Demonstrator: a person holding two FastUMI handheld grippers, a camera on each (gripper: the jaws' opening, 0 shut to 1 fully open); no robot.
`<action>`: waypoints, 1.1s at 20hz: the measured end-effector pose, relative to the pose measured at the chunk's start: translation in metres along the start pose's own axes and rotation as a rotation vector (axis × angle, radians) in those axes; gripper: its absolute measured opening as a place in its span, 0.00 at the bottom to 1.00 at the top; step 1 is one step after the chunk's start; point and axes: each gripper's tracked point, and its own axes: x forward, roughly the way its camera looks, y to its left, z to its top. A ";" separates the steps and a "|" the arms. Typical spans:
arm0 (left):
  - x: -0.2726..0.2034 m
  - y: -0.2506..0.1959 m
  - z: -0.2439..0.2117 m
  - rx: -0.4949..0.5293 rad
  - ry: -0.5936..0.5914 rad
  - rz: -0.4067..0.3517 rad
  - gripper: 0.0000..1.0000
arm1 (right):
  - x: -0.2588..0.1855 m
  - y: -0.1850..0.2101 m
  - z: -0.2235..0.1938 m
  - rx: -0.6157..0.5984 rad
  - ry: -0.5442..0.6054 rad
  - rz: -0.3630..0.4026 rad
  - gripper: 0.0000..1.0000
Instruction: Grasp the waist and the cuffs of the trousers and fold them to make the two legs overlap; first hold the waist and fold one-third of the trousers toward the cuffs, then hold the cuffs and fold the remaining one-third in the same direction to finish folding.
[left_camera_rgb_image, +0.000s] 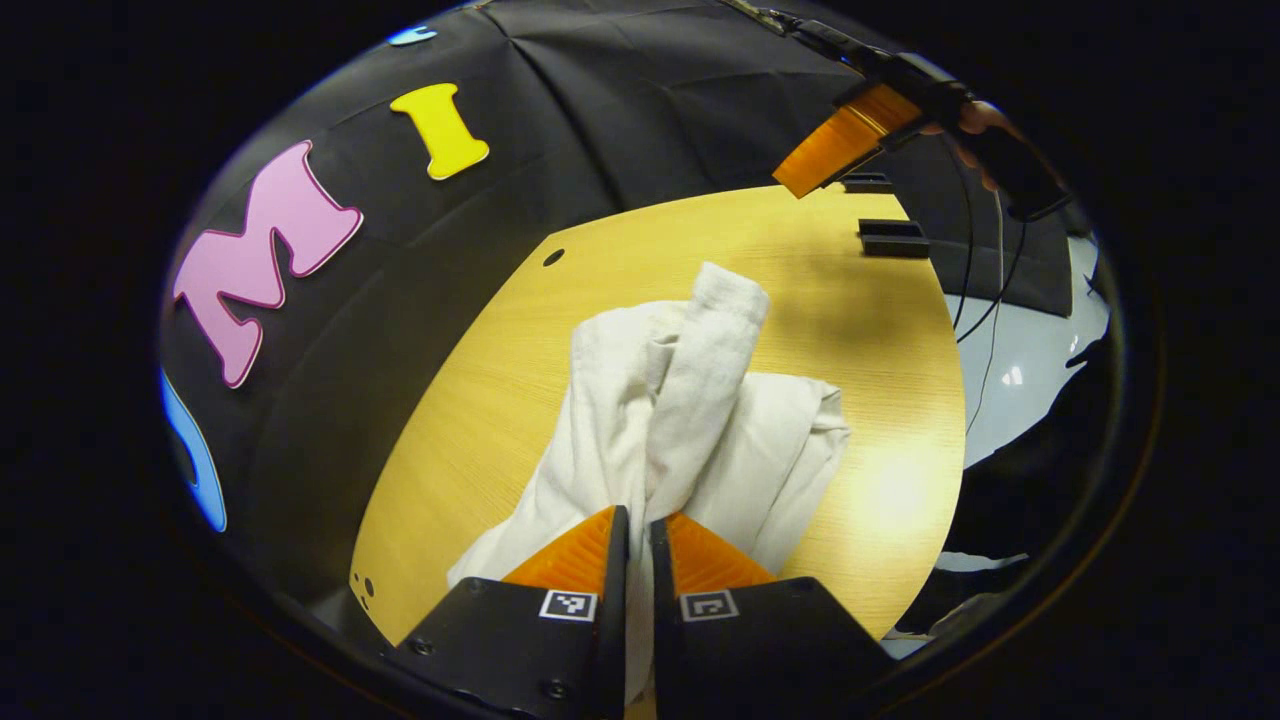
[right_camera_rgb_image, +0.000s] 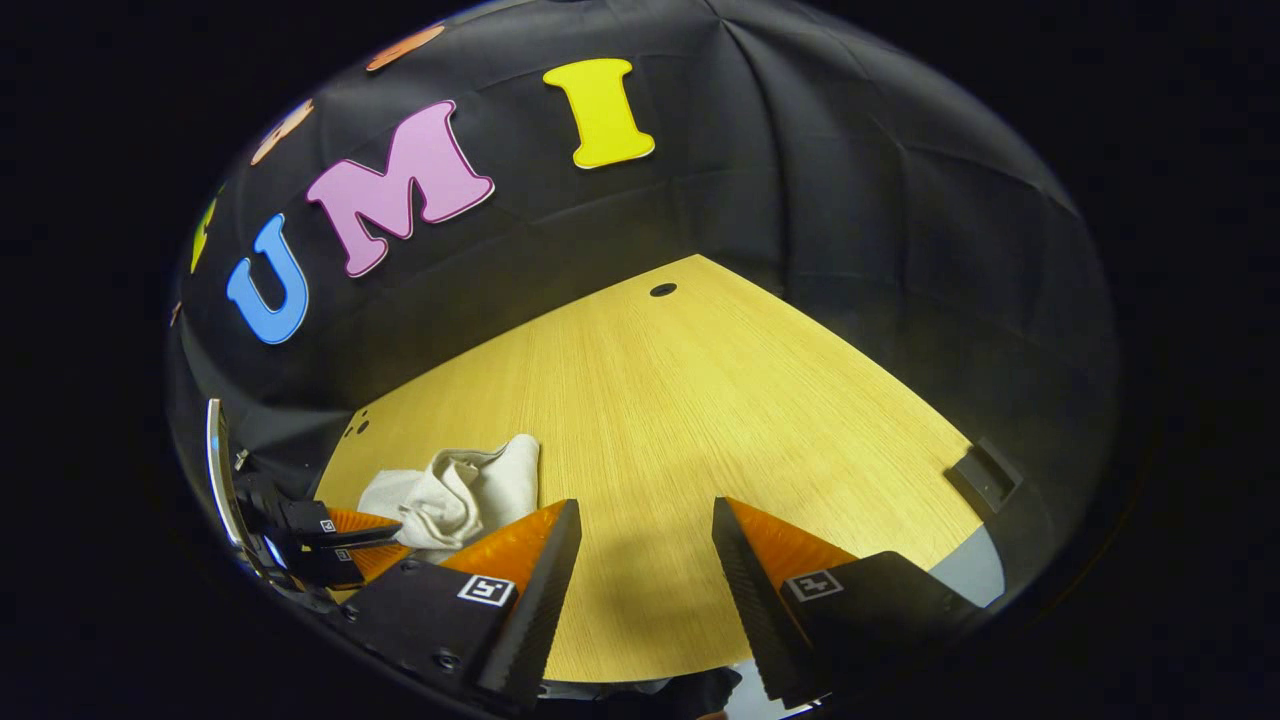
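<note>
Trousers in the left gripper view: pale, soft, crumpled cloth heaped at the middle of a yellow wood-grain table, one rolled, towel-like fold pointing toward 12 o'clock. Left gripper at 6 o'clock, fingers pressed together with a strip of the white cloth pinched between them. Right gripper far off at 1 o'clock, ribbed finger raised above the table, held by a hand. Two dark blocks beyond, near the table's far edge. In the right gripper view: right gripper at 6 o'clock, jaws spread wide over bare wood, nothing between them. Trousers bunched at 8 o'clock, with the left gripper just beside them, seemingly at their edge. Likely light, limp and prone to sagging or slipping out of shape; probably best taken at a thick seamed edge, waist or cuff, though neither can be told apart in this heap.
</note>
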 end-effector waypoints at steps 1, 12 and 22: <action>0.000 -0.004 0.001 -0.007 -0.002 -0.016 0.22 | 0.001 0.000 0.000 0.001 -0.001 0.000 0.83; -0.048 -0.039 0.036 -0.342 -0.154 -0.205 0.72 | -0.006 0.031 0.006 -0.037 -0.034 0.044 0.83; -0.180 0.081 0.025 -0.906 -0.376 0.145 0.72 | -0.043 0.209 0.044 -0.282 -0.131 0.379 0.83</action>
